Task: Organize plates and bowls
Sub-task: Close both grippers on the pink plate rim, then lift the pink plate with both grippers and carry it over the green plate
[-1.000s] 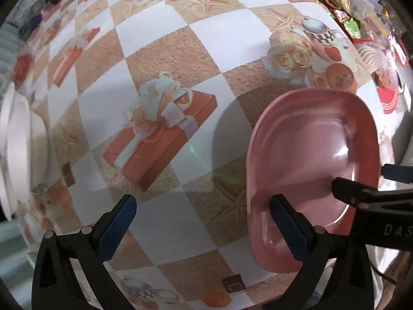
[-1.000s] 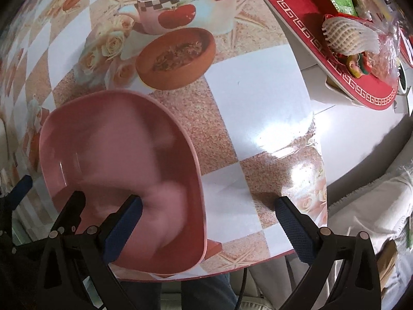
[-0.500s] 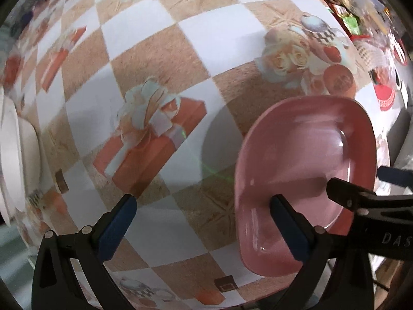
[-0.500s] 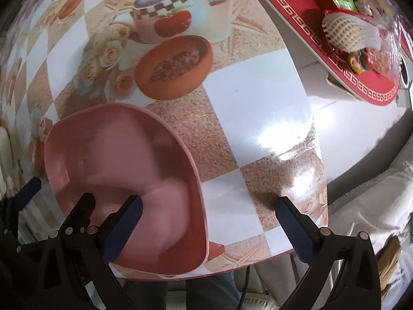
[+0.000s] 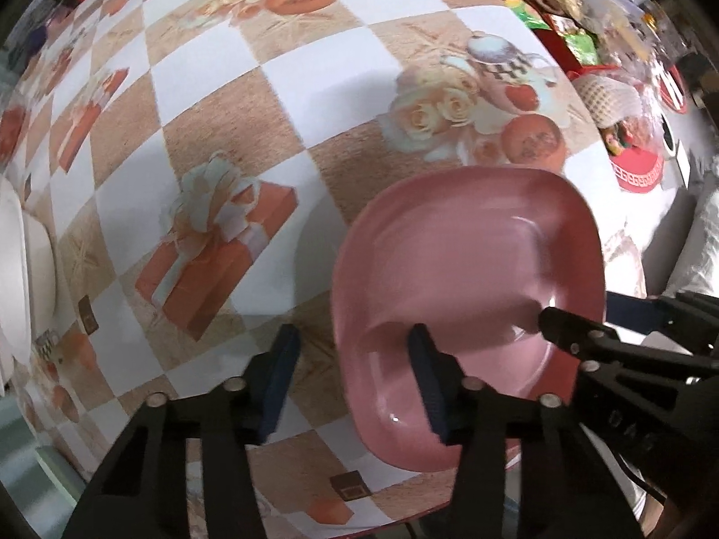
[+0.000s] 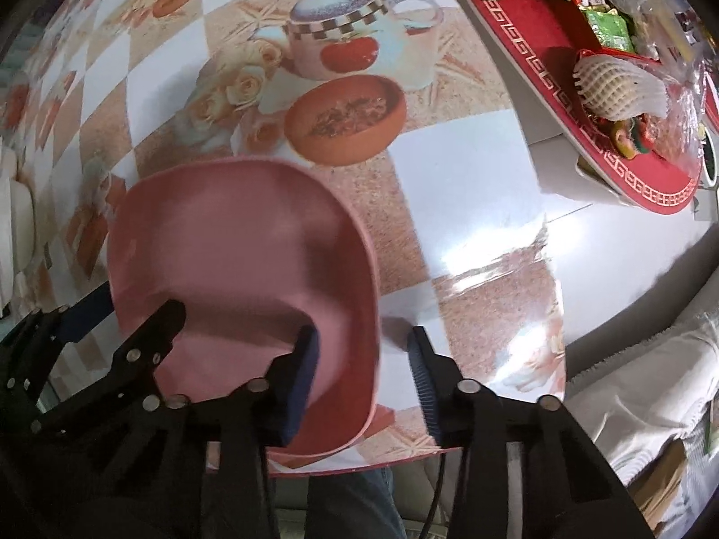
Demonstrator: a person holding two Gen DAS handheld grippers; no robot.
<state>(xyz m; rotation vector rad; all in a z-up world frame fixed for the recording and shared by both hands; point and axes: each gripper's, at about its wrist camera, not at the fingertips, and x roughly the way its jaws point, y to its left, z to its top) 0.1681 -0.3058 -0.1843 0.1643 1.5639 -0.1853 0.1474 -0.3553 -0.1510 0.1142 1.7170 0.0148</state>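
Note:
A pink squarish plate [image 5: 472, 260] lies on the patterned tablecloth near the table's front edge. My left gripper [image 5: 352, 375] points down over its left rim, one finger inside the plate and one outside. The jaws are closing, and a strip of cloth still shows between the outer pad and the rim. My right gripper [image 6: 363, 375] straddles the opposite rim of the plate [image 6: 233, 242] in the same way. Its jaws are also closing, with a gap left at the outer pad. Each view shows the other gripper's black fingers at the plate's far side.
White dishes [image 5: 22, 269] stand stacked at the far left of the table. A red tray [image 6: 584, 103] with snack packets and a foam fruit net sits at the right. The table's front edge [image 6: 404, 458] is close below the grippers, with a person's legs under it.
Both grippers' jaws have narrowed from wide open to a small gap around the plate's rims. In the left wrist view the plate's rim has shifted to lie between the fingers.

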